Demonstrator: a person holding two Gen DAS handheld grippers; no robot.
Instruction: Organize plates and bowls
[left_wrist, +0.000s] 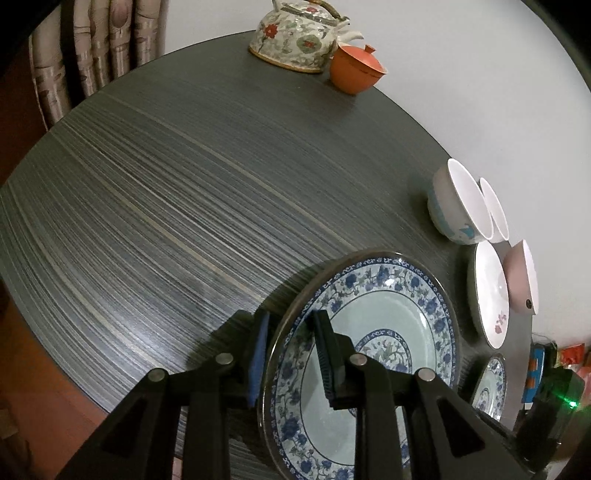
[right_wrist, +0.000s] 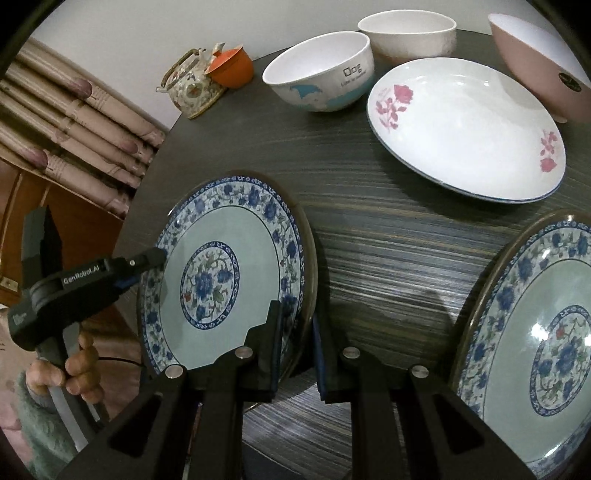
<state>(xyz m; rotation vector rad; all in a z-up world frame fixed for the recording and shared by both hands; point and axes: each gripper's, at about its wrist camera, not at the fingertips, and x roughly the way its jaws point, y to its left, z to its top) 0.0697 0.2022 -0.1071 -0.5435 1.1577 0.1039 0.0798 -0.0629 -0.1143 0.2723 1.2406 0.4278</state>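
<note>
A blue-and-white floral plate (left_wrist: 384, 332) (right_wrist: 225, 273) is held between both grippers above the dark table. My left gripper (left_wrist: 291, 354) straddles its left rim, one finger on each face; it also shows in the right wrist view (right_wrist: 147, 266). My right gripper (right_wrist: 295, 350) straddles the plate's near rim, jaws narrow on it. A second blue-and-white plate (right_wrist: 535, 350) (left_wrist: 491, 384) lies to the right. A white plate with pink roses (right_wrist: 465, 125) (left_wrist: 487, 295), a white bowl with blue print (right_wrist: 317, 70) (left_wrist: 458, 203), a plain white bowl (right_wrist: 410, 33) and a pink bowl (right_wrist: 543, 62) (left_wrist: 521, 277) stand beyond.
A floral teapot (left_wrist: 295, 33) (right_wrist: 192, 85) and an orange lidded cup (left_wrist: 354, 70) (right_wrist: 232, 66) stand at the round table's far edge (left_wrist: 110, 96). Curtains (right_wrist: 74, 118) hang to the left. The table's left half (left_wrist: 166, 192) is bare wood grain.
</note>
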